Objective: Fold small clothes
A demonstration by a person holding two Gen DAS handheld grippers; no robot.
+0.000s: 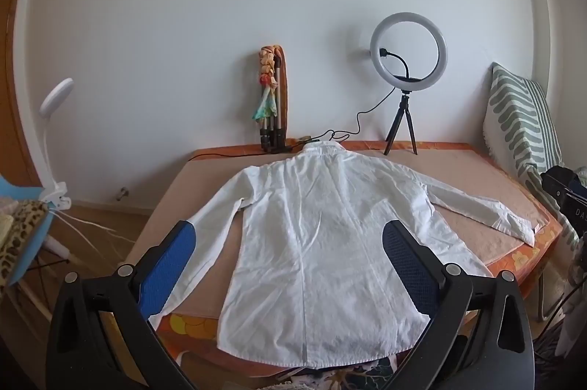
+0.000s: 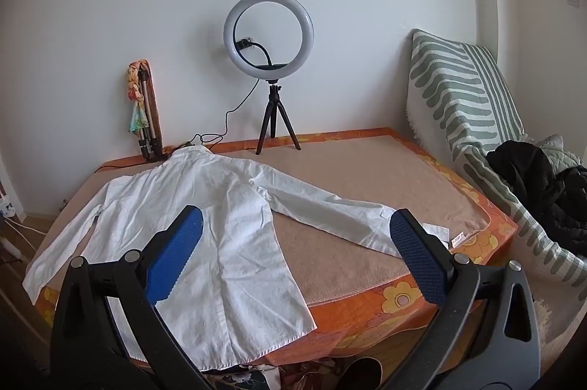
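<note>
White shirt point(image 1: 312, 243) lies flat, back side up, on the bed point(image 1: 477, 177), collar at the far edge near the wall, hem hanging over the near edge. Both sleeves spread out: one runs off the shirt's left side toward the bed's near-left corner, the other stretches right across the tan cover, cuff close to the bed's right edge.

Left tongs point(image 1: 290, 243): jaws spread wide, nothing between the pads. They hover above the shirt's lower body, blue pads point(image 1: 167, 274) framing the torso on either side; no contact visible.

Right tongs point(image 2: 297, 243): also wide open, holding nothing. They sit over the shirt's right side; in this view the left pad overlaps the torso and the right pad point(image 2: 418, 258) overlaps the right sleeve's cuff end. Touching or just in front, cannot tell.

Beyond the shirt's collar: ring light point(image 1: 409, 58) on a small tripod, and a folded tripod point(image 1: 273, 104) leaning on the wall. Right of the shirt, a green-striped cushion point(image 2: 462, 89) stands against the wall, with dark jackets point(image 2: 539, 192) piled beside it.
</note>
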